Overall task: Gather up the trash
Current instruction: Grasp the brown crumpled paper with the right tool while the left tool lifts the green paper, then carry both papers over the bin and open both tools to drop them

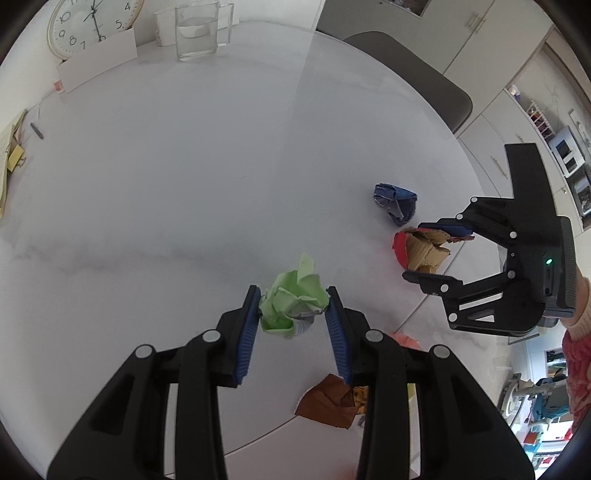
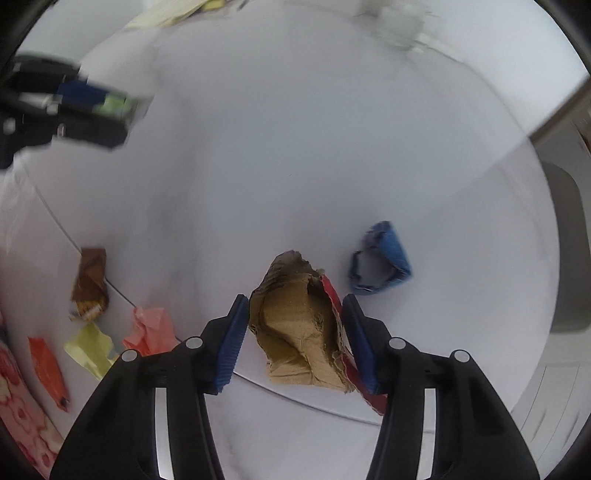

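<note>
My left gripper [image 1: 293,295] is shut on a crumpled green paper [image 1: 291,304] and holds it above the white table [image 1: 166,184]. My right gripper [image 2: 293,304] is shut on a torn brown-and-red cardboard piece [image 2: 299,332]; it also shows in the left wrist view [image 1: 424,254] at the right. A crumpled blue wrapper [image 2: 382,260] lies on the table just beyond the cardboard, also in the left wrist view [image 1: 397,203]. A brown wrapper [image 1: 328,400] lies below the left gripper, also in the right wrist view [image 2: 90,282].
Pink paper [image 2: 151,328], yellow paper [image 2: 90,349] and an orange wrapper [image 2: 48,369] lie at the left near the table's seam. A clock [image 1: 85,26], a white card [image 1: 98,59] and a glass pitcher [image 1: 197,31] stand at the table's far side. A dark chair [image 1: 424,74] is beyond the table.
</note>
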The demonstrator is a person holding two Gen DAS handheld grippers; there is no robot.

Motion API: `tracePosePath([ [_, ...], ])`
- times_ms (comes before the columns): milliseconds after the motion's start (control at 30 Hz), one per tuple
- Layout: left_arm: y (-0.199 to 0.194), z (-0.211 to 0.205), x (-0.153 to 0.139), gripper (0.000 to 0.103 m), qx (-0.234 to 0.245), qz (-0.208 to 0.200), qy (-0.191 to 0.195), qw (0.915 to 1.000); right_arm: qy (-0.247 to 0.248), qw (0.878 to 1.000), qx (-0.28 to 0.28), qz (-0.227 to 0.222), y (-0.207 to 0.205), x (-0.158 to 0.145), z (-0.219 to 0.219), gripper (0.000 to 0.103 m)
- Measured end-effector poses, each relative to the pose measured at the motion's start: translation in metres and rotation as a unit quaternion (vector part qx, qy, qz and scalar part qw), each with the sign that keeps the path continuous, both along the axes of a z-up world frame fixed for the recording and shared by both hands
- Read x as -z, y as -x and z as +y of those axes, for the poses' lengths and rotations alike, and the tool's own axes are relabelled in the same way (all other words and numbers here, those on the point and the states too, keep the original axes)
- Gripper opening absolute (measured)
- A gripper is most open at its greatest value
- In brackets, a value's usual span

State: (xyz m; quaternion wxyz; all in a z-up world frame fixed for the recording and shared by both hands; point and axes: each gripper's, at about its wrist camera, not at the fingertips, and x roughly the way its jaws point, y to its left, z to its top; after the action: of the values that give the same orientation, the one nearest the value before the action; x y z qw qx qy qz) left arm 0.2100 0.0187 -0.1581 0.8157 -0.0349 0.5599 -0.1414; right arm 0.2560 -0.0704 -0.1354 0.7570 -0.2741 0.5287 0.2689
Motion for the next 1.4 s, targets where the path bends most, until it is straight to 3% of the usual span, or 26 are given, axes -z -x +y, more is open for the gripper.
tracePosePath([
  [167, 0.018, -0.015, -0.022, 0.035, 0.034, -0.02, 0.012, 0.9991, -0.041, 0.995, 0.084, -0.038, 0.035, -0.041, -0.018, 0.053],
  [300, 0.05, -0.031, -0.043, 0.035, 0.08, -0.039, 0.025, 0.9957, -0.068, 0.982, 0.162, -0.064, 0.086, -0.069, -0.037, 0.053],
  [400, 0.077, -0.044, -0.053, 0.035, 0.118, -0.045, 0.032, 0.9914, -0.08, 0.967, 0.228, -0.078, 0.135, -0.081, -0.052, 0.053],
  [500, 0.112, -0.066, -0.061, 0.035, 0.174, -0.046, 0.04, 0.9828, -0.098, 0.944, 0.304, -0.082, 0.192, -0.084, -0.067, 0.053],
  [600, 0.15, -0.094, -0.06, 0.035, 0.239, -0.028, 0.053, 0.9693, -0.122, 0.909, 0.39, -0.086, 0.251, -0.081, -0.092, 0.053],
  [800, 0.225, -0.171, -0.034, 0.036, 0.369, 0.016, 0.053, 0.9276, -0.146, 0.84, 0.516, -0.085, 0.356, -0.067, -0.145, 0.053],
  [867, 0.247, -0.196, -0.019, 0.036, 0.402, 0.028, 0.043, 0.9143, -0.149, 0.827, 0.536, -0.085, 0.38, -0.065, -0.161, 0.053],
  [933, 0.262, -0.219, 0.0, 0.036, 0.419, 0.04, 0.03, 0.9067, -0.153, 0.817, 0.549, -0.084, 0.402, -0.061, -0.177, 0.053],
  [1100, 0.281, -0.262, 0.045, 0.04, 0.417, 0.08, 0.023, 0.9053, -0.175, 0.816, 0.546, -0.075, 0.432, -0.052, -0.21, 0.053],
  [1133, 0.285, -0.27, 0.051, 0.044, 0.417, 0.079, 0.022, 0.9051, -0.179, 0.822, 0.535, -0.072, 0.434, -0.05, -0.215, 0.053],
  [1200, 0.292, -0.28, 0.059, 0.063, 0.417, 0.079, 0.014, 0.9052, -0.177, 0.837, 0.515, -0.063, 0.434, -0.043, -0.221, 0.053],
  [1400, 0.307, -0.284, 0.045, 0.068, 0.384, 0.068, 0.004, 0.9209, -0.195, 0.859, 0.472, -0.041, 0.44, -0.031, -0.232, 0.053],
])
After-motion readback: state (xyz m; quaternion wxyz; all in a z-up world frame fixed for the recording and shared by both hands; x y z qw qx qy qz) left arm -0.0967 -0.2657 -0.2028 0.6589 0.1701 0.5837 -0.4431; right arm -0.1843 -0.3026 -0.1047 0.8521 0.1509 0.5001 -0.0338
